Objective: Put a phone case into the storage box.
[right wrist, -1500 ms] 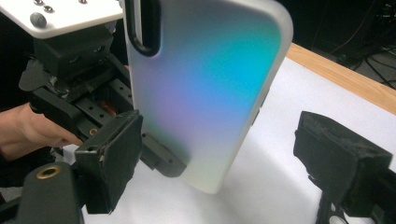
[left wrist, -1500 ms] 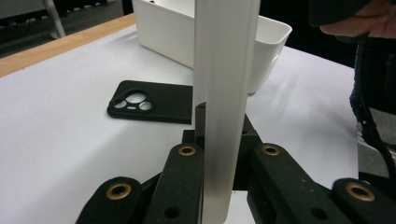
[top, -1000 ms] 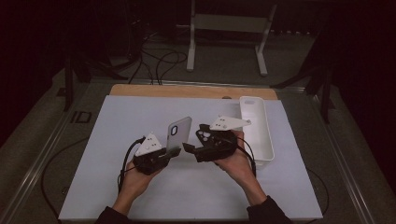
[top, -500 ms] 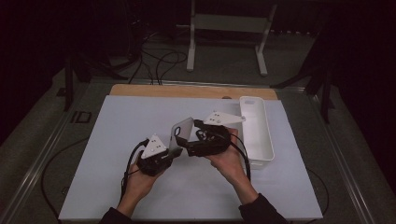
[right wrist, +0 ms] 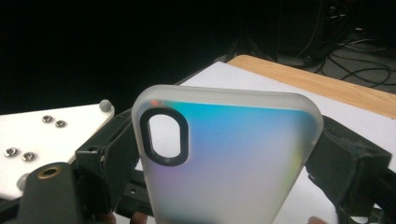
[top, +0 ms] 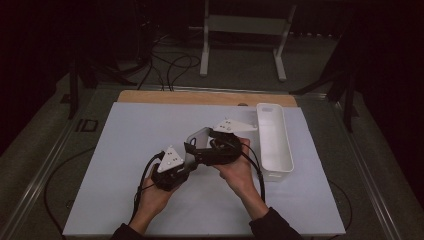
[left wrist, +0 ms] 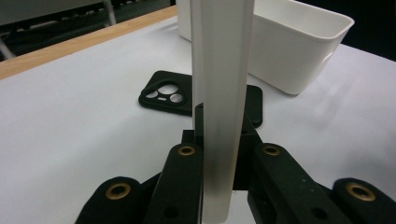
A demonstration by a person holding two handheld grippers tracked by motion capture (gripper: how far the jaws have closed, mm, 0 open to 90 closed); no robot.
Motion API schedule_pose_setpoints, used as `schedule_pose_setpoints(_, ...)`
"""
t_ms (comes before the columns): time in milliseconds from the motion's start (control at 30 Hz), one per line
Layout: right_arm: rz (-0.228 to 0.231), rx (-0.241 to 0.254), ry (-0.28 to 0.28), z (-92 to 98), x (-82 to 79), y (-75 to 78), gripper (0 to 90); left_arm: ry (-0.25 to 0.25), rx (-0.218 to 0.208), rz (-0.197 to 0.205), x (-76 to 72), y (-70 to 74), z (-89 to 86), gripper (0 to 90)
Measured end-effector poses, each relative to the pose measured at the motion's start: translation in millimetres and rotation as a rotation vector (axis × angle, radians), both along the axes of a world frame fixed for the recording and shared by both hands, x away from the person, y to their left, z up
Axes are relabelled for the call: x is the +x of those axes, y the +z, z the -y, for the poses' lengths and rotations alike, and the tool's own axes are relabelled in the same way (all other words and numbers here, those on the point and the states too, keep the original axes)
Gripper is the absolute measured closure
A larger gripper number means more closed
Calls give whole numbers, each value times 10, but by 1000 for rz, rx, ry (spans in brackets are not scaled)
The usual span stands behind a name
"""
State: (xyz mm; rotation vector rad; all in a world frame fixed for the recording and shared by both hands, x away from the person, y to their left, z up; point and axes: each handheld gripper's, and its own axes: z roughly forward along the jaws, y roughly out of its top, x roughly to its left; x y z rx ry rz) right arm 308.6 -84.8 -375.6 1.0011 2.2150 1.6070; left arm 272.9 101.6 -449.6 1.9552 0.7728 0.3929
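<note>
Left claw [top: 186, 161] is clamped on the edge of a frosted phone case [left wrist: 219, 93]; in the left gripper view the case stands upright edge-on between the jaws, its top cut off by the frame. Right claw [top: 192, 149] has its jaws standing wide to either side of the case and has just been closing a little; in the right gripper view the case [right wrist: 224, 158] sits between them, pads not seen pressing, and the case's lower end is cut off at the frame bottom. That view shows the case's oval camera hole at centre left and an iridescent sheen across its back.

High view: the case [top: 199, 140] is mid-frame, held above the desk [top: 125, 150], mostly covered by the two claws and hands, so the contact can't be made out there.

A black case [left wrist: 163, 93] lies flat on the desk behind the frosted one, its right part hidden. A white bin [top: 275, 145] sits at centre right of the high view, its inside hard to read.

The desk has a white top with a wood strip [top: 200, 97] along the far edge. The room is dark; cables [top: 170, 65] and a white stand [top: 245, 30] are on the floor at upper centre.
</note>
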Motion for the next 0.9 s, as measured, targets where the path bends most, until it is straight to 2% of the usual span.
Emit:
schedule_pose_setpoints(367, 14, -20, -22, -36, -27, -3, 168, -9, 1, -9, 0, -8, 19, 853)
schedule_pose_setpoints(567, 10, -9, -17, -24, -22, 2, 169, -18, 4, 0, 2, 0, 7, 829)
schedule_pose_setpoints(700, 18, -12, -20, -9, -21, 5, 169, -14, 0, -2, 11, 9, -11, 705)
schedule_pose_setpoints(800, 23, -17, -25, 14, -20, 14, 169, -32, -12, -7, 11, 28, -40, 598)
schedule_pose_setpoints(900, 25, -19, -33, 47, -11, 16, 169, -15, -20, 0, 2, 58, -72, 495)
